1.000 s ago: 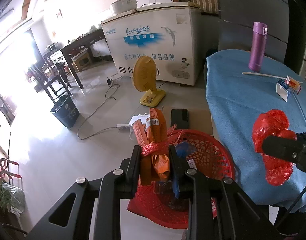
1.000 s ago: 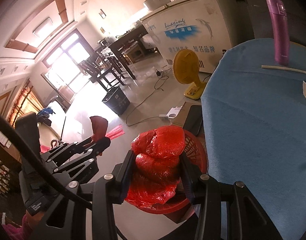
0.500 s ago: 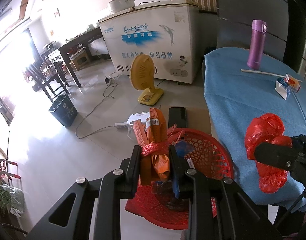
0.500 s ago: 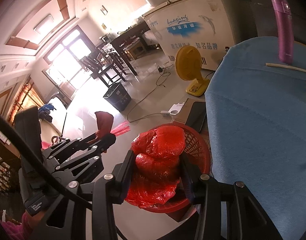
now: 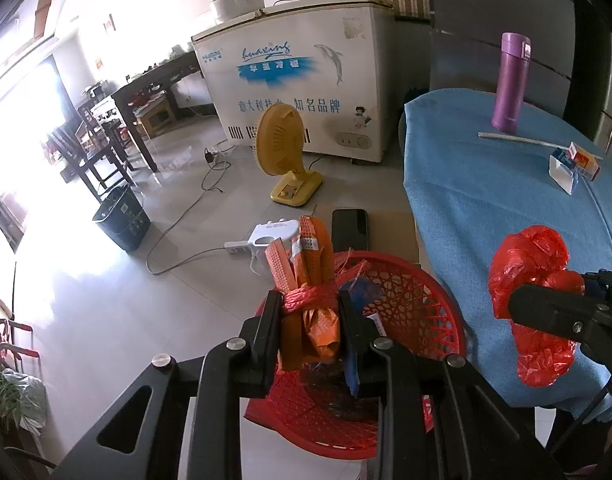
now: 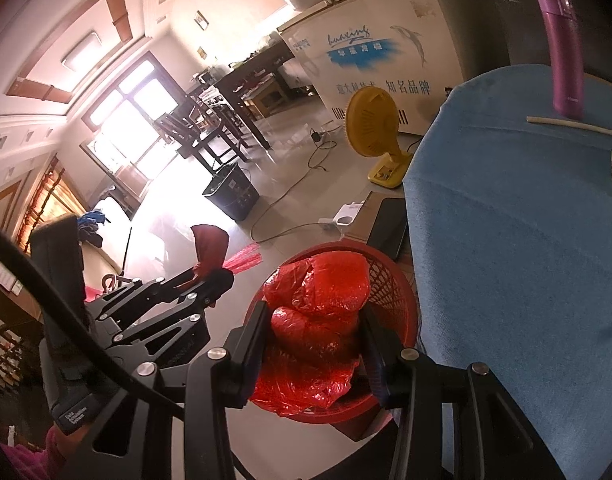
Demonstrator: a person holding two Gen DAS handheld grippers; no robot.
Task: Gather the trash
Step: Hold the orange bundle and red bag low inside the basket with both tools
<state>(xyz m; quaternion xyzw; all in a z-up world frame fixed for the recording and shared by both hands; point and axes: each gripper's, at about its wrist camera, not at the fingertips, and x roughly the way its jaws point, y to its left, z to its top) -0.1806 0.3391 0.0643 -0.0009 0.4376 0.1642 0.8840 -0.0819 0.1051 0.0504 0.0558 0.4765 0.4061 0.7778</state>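
Note:
My left gripper (image 5: 310,312) is shut on an orange paper bundle (image 5: 314,264) tied with red string, held above the near rim of a red mesh basket (image 5: 410,280) on the floor. The basket holds some scraps. My right gripper (image 6: 314,320) is shut on a crumpled red plastic bag (image 6: 322,280) and hangs over the same basket (image 6: 390,276), by the table's edge. In the left wrist view the red bag (image 5: 534,252) and the right gripper (image 5: 546,312) show at the right. The right wrist view shows the left gripper (image 6: 209,276) at the left.
A blue-clothed table (image 5: 486,184) carries a purple flask (image 5: 510,80), a white stick (image 5: 522,140) and small cartons (image 5: 574,164). On the floor are a yellow fan (image 5: 281,148), a white chest freezer (image 5: 306,80), a black phone (image 5: 350,228), a power strip with cable (image 5: 237,246) and a dark bin (image 5: 121,220).
Almost nothing differs. Seen from the right wrist, the left gripper with its bundle has edged slightly toward the basket. Both grips are unchanged.

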